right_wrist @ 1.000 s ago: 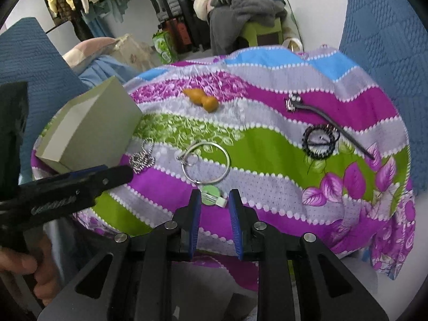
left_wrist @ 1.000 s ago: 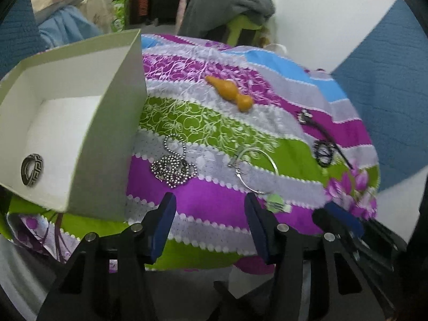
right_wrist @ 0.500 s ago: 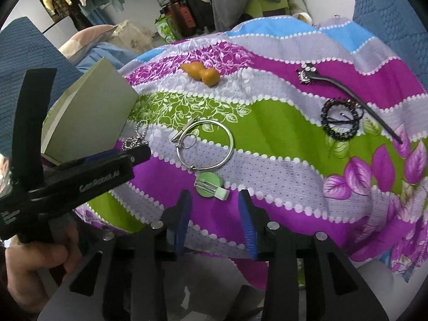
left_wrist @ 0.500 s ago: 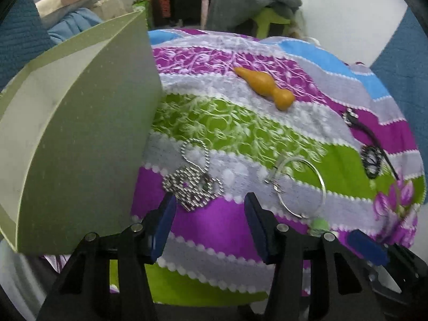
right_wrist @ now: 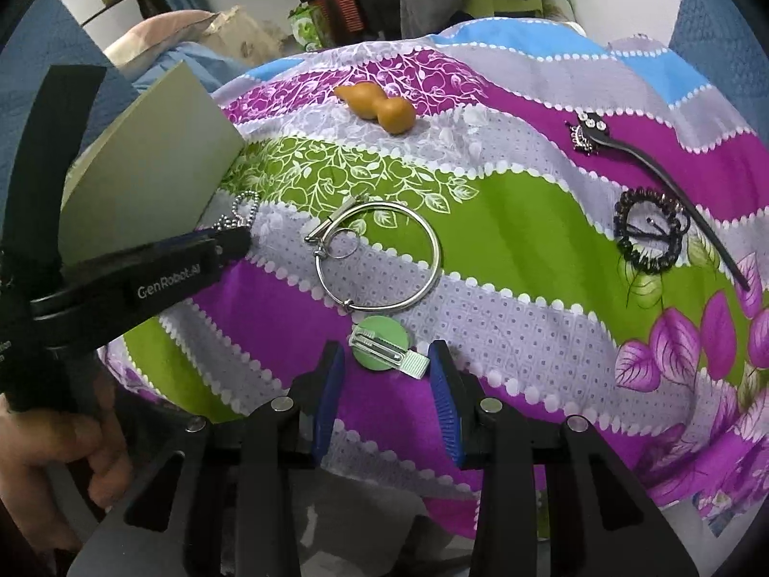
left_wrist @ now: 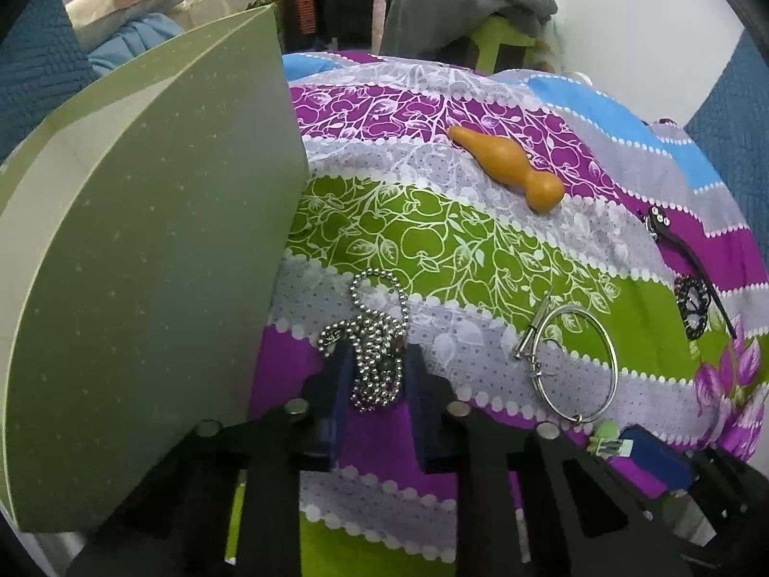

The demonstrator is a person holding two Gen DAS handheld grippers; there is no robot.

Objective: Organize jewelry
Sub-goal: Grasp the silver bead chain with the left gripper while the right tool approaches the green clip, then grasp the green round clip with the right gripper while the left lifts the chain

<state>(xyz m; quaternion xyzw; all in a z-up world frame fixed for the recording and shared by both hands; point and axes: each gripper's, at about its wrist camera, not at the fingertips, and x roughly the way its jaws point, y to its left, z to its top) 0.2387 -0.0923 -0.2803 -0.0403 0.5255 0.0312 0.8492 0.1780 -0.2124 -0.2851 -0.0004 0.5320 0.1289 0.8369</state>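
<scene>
While the left claw (left_wrist: 372, 375) draws its blue pads in around the ball-chain necklace (left_wrist: 372, 336), the right claw (right_wrist: 387, 375) stands open just short of the green hair clip (right_wrist: 384, 344).

Item, left: jaws have just been closing, from wide to narrow, with the heaped chain between them; pads look to press the heap's sides, so I judge it gripped, though contact is hard to confirm. Pale green box (left_wrist: 144, 250) now fills the view to this claw's left, touching-close, its inside hidden. Item, right: jaws have narrowed slightly; the clip lies ahead of the tips, not between the pads. Silver bangle (right_wrist: 379, 257) lies beyond the clip; gourd pendant (right_wrist: 377, 108) farther ahead; beaded bracelet (right_wrist: 651, 235) and hair stick (right_wrist: 663, 187) off right. Reading: first pick is under way; lifting the chain into the box likely follows.
</scene>
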